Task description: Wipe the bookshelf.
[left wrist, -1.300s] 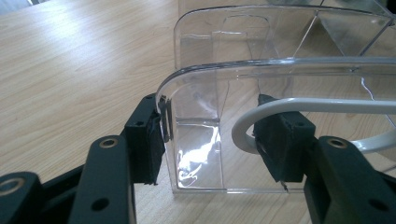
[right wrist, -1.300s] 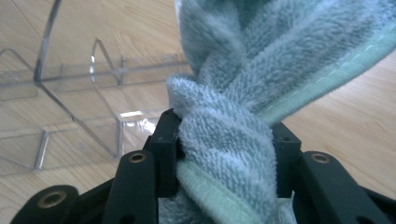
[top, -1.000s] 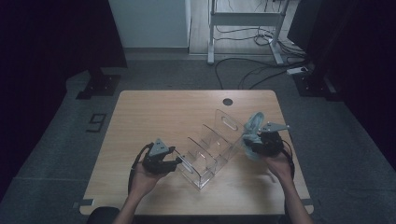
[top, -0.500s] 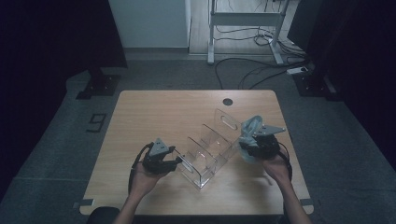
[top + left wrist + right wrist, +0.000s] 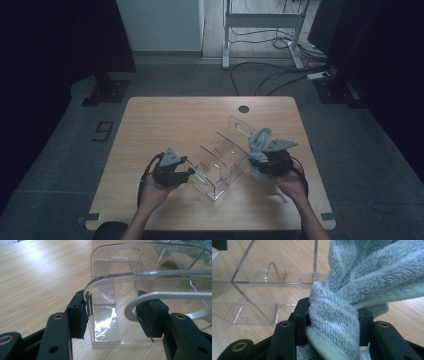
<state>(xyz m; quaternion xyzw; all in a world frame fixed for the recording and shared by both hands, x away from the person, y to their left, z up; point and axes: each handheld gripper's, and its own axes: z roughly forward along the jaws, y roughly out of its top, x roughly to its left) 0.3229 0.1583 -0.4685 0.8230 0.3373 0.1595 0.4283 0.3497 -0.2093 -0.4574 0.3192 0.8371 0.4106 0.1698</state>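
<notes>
A clear acrylic rack (image 5: 220,161) with several upright dividers lies slantwise on the wooden table (image 5: 175,120). My left gripper (image 5: 187,174) is at the rack's near left end. In the left gripper view, my left gripper (image 5: 117,312) has its jaws on either side of the rack's (image 5: 140,265) end wall, with the pads against its edges. My right gripper (image 5: 256,162) is at the rack's right side, shut on a light blue terry cloth (image 5: 261,137) that bunches above the jaws. The cloth (image 5: 362,270) bulges between the right gripper's (image 5: 334,317) pads, with the rack (image 5: 262,290) just beyond.
A round black cable hole (image 5: 243,108) sits near the table's far edge. The table's right edge runs close to my right hand. Cables (image 5: 270,80) and a white desk frame (image 5: 260,30) stand on the floor behind the table.
My right gripper has carried the blue cloth a little leftward, closer to the rack's right side. The left gripper and the rack have stayed put.
</notes>
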